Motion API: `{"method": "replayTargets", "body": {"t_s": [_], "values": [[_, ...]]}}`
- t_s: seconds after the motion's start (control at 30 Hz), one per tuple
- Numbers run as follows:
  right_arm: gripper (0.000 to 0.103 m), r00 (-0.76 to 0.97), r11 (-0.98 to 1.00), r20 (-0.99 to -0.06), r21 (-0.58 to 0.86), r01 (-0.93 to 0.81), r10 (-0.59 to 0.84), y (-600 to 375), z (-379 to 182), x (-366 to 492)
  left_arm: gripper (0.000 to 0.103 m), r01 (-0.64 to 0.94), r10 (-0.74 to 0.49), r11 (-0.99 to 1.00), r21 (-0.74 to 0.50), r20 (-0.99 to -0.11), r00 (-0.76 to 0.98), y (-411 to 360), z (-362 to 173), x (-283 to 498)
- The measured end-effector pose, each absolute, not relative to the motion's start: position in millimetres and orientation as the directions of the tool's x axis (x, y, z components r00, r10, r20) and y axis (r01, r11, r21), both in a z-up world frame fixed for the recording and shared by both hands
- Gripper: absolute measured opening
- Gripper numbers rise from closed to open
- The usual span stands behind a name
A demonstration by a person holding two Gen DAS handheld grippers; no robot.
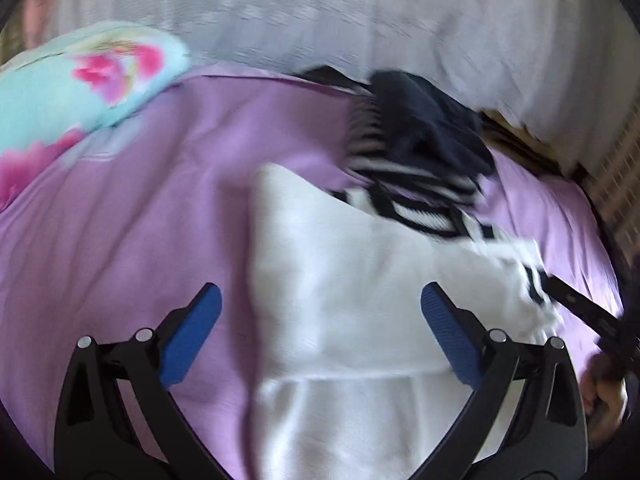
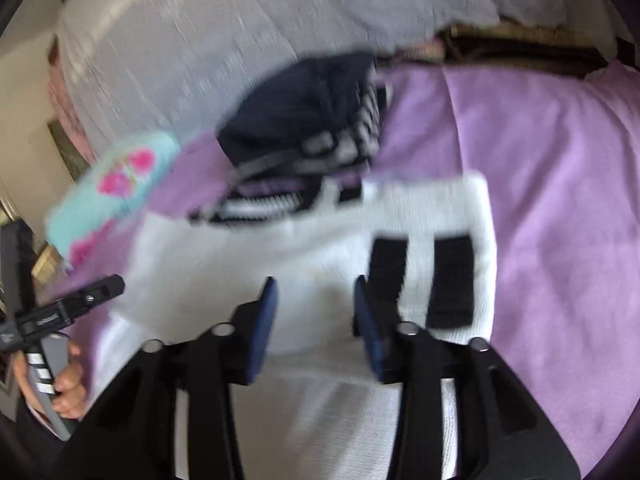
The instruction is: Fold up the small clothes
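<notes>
Lying between and just ahead of both tongs, the white sweater [image 1: 360, 280] looks partly folded on the purple sheet [image 1: 160, 200]. Left gripper [image 1: 320, 332] gapes wide, right gripper [image 2: 316, 328] stands narrower, both empty. Beyond waits a dark pile [image 2: 304, 116].
</notes>
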State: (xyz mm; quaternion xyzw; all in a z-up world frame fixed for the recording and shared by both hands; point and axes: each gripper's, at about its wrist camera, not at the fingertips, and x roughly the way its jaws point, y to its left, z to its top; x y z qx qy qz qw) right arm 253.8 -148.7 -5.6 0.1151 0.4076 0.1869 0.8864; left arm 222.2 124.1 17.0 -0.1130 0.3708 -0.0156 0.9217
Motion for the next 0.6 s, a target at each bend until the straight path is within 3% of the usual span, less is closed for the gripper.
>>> {"method": "replayTargets", "body": {"t_s": [0.1, 0.13, 0.4, 0.47, 0.6], "values": [[0.041, 0.598, 0.884, -0.657, 0.404, -0.234, 0.459, -161, -4, 250, 0.101, -0.057, 0.001, 0.998, -0.04, -0.804, 0.594, 105, -19, 244], [0.041, 0.606, 0.882, -0.649, 0.409, -0.233, 0.461, -164, -4, 245, 0.101, -0.047, -0.007, 0.998, -0.042, -0.82, 0.572, 104, -27, 248], [0.049, 0.615, 0.91, -0.675, 0.358, -0.211, 0.408, -171, 2, 184, 0.101, -0.041, -0.019, 0.998, -0.055, -0.798, 0.603, 108, -14, 214], [0.056, 0.583, 0.921, -0.714, 0.319, -0.222, 0.387, -171, -4, 166, 0.101, -0.025, -0.018, 0.999, -0.041, -0.798, 0.602, 103, -15, 192], [0.059, 0.588, 0.945, -0.752, 0.147, -0.292, 0.299, -158, -6, 120, 0.101, 0.046, -0.008, 0.999, 0.025, -0.802, 0.597, 83, -20, 146]]}}
